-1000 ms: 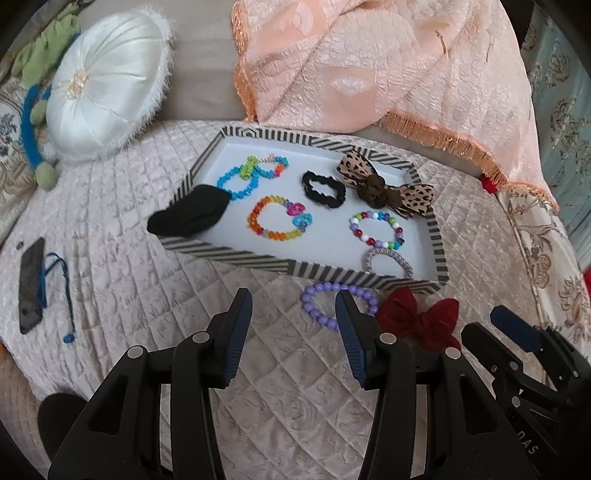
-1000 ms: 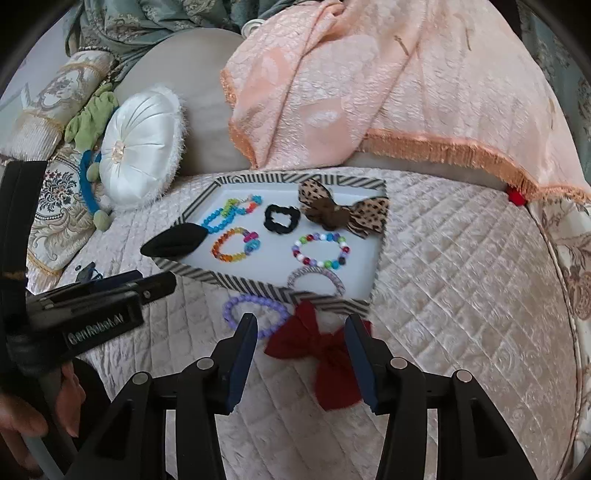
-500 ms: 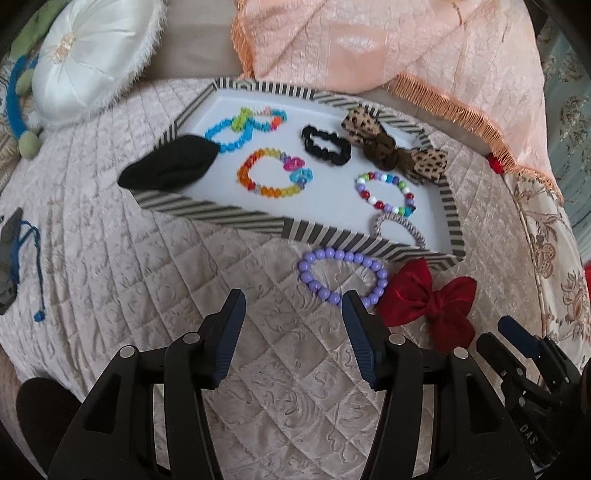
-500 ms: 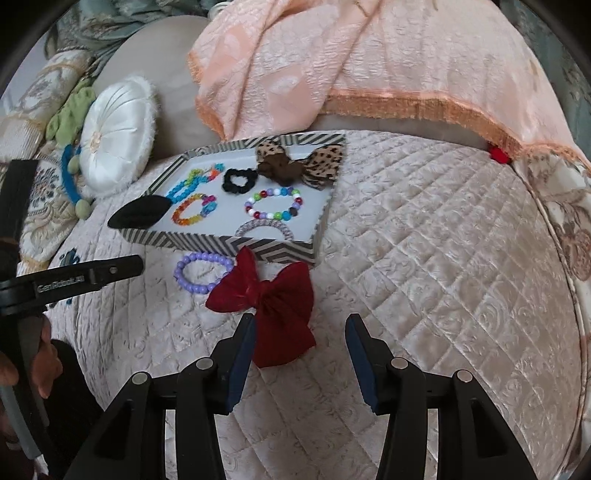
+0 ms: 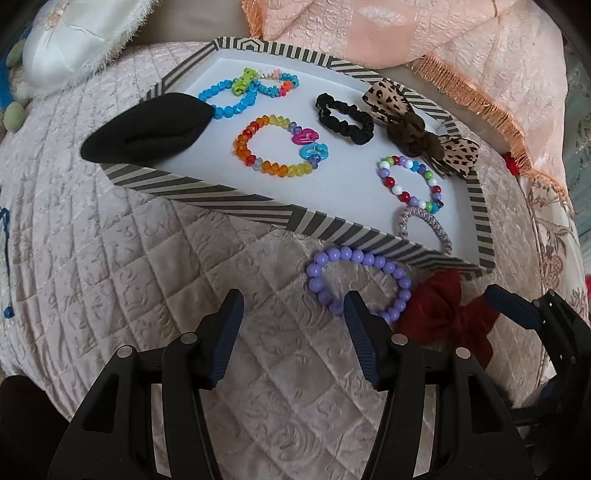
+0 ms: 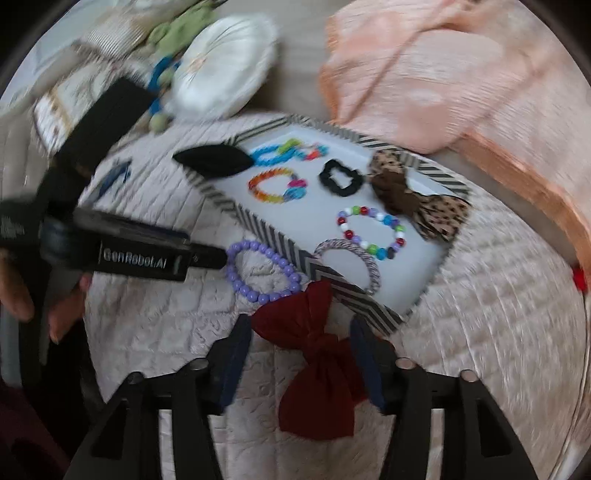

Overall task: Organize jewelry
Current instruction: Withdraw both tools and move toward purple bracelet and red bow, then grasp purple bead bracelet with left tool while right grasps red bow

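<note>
A striped-rim white tray (image 5: 207, 188) (image 6: 258, 221) holds several bead bracelets, a black scrunchie (image 5: 343, 118), a leopard bow (image 5: 417, 133) and a black hair piece (image 5: 147, 127). A purple bead bracelet (image 5: 399, 275) (image 6: 262, 269) and a red bow (image 5: 447, 310) (image 6: 317, 365) lie on the quilt just in front of the tray. My left gripper (image 5: 293, 314) is open, its right finger touching the purple bracelet's near edge. My right gripper (image 6: 299, 343) is open with the red bow's middle between its fingers.
A quilted beige bedspread (image 5: 110, 258) covers the surface. A white round cushion (image 5: 74, 40) (image 6: 225, 66) and a peach fringed cloth (image 5: 443, 33) lie behind the tray. A silver-purple hair tie (image 5: 424, 225) rests over the tray's front rim.
Both grippers have moved forward and lower toward the tray. The right gripper swung left so the red bow now sits between its fingers; its view is blurred.
</note>
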Available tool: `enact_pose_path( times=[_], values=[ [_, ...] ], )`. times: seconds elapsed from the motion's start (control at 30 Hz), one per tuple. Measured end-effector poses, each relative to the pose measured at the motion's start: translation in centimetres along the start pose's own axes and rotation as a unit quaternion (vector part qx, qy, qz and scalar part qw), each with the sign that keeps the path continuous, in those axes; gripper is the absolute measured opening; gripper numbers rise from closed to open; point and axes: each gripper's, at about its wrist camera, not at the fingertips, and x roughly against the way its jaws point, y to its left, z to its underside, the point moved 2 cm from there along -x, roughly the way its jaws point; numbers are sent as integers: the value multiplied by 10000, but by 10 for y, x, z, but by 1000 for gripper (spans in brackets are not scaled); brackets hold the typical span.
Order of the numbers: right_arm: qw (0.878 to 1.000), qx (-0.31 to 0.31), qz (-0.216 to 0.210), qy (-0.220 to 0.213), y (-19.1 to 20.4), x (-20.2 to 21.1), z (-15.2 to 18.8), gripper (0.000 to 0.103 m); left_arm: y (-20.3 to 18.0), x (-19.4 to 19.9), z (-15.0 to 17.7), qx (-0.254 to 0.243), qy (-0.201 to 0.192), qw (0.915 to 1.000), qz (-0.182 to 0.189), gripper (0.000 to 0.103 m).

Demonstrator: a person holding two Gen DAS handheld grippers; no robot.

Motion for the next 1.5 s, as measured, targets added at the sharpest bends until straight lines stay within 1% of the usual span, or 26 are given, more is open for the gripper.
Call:
enact_pose_path(
  times=[0.1,0.17,0.27,0.33,0.37,0.4,0.43,0.47,0.5,0.57,0.6,0.67,0.77,1.0,1.27,1.5],
  values=[
    [9995,191,43,251,-3,-15,4,63,-3,-8,-3,-11,34,10000,0,58],
    [9993,172,75,323,-8,-20,8,62,-7,-11,-6,-39,6,10000,-54,59],
    [9995,-89,3,301,-16,-22,17,38,-11,-14,-9,-39,-23,10000,-69,60],
    [9992,-291,-23,258,-19,-21,22,29,-14,-16,-10,-67,-62,9999,-65,60],
    [9990,-395,-48,221,-19,-19,24,27,-15,-17,-10,-82,-76,9999,-62,60],
    [9987,-481,-38,178,-19,-16,26,24,-16,-17,-9,-114,-99,9999,-9,50],
    [9982,-576,-15,143,-20,-14,28,23,-18,-17,-8,-165,-93,9998,41,26],
    [9977,-669,8,110,-19,-11,29,22,-19,-18,-8,-257,-58,9996,-56,18],
    [9971,-759,39,52,-19,-7,30,21,-20,-18,-8,-284,-69,9996,-48,14],
    [9960,-882,112,-67,-17,1,31,20,-17,-17,-7,-272,-35,9996,111,11],
    [9955,-934,114,-105,-17,5,32,20,-17,-16,-7,-256,-10,9995,178,8],
    [9942,-1053,119,-181,-15,13,34,20,-14,-9,-5,-249,-2,9992,298,8],
    [9933,-1117,172,-255,-10,23,36,20,-14,6,-2,-301,-92,9987,398,8],
    [9902,-1312,228,-421,-4,41,38,20,-14,42,-3,-403,-357,9972,523,8],
    [9892,-1295,287,-623,8,58,29,20,-13,83,-8,-455,-713,9946,596,8],
    [9878,-1319,320,-758,12,65,15,20,-13,110,-18,-554,-1024,9920,497,8]
  ],
)
